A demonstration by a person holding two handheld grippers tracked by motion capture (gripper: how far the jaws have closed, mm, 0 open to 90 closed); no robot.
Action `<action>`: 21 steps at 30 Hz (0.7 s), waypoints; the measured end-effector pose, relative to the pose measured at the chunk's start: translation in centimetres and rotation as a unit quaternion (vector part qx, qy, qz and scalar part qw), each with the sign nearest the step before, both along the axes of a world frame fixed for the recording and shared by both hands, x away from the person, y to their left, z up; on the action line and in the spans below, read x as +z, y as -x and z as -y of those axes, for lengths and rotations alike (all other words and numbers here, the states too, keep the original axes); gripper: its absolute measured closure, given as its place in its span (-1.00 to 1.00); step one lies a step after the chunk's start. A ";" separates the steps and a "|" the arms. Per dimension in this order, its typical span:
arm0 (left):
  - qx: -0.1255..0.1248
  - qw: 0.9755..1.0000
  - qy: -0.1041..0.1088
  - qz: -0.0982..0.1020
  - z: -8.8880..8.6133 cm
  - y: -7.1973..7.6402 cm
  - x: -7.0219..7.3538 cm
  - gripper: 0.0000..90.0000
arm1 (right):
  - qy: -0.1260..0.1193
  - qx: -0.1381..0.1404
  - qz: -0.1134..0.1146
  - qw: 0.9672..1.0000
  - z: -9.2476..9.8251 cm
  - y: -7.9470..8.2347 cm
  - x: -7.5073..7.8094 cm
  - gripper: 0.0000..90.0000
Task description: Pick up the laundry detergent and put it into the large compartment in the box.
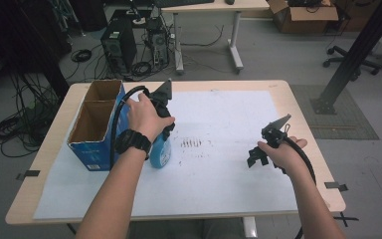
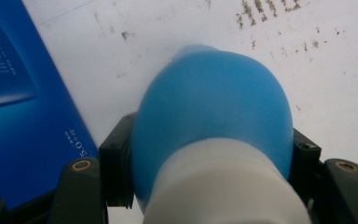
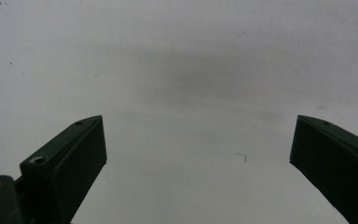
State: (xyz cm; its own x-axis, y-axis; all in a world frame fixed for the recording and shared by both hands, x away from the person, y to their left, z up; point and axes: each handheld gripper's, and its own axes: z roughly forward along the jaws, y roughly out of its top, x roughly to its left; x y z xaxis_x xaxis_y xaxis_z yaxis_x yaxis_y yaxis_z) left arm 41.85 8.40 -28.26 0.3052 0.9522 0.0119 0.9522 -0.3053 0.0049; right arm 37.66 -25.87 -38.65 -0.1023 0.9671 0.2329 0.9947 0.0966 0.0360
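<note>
Black wristwatch (image 1: 131, 141) on left wrist; black hand-held grippers, brass screws, black cables.

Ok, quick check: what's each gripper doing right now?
Left gripper: shut on the blue bottle, beside the blue box.
Right gripper: open, holding nothing, over the white paper.

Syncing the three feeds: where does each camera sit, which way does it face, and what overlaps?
High view: above the person's side, looking forward and down on the table; both forearms, left gripper, right gripper.
Left gripper view: rides the left gripper, looks along its jaws, closed on the blue bottle.
Right gripper view: rides the right gripper, faces white paper; jaws open.
Shared: high and left gripper views both show the bottle and blue box.
</note>
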 end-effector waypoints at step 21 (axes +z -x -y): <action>-0.012 1.000 -0.001 0.013 -0.3 0.5 5.8 -0.18 | -0.003 0.006 0.010 1.000 -0.6 0.1 1.4 -0.91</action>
State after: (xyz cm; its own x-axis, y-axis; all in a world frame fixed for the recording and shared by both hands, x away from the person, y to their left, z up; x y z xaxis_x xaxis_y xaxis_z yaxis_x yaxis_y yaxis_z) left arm 41.33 8.69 -22.45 0.3270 0.9448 0.0216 0.9444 -0.3275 0.0294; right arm 37.59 -25.32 -37.22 -0.1196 0.9643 0.2364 0.9924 0.1092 0.0569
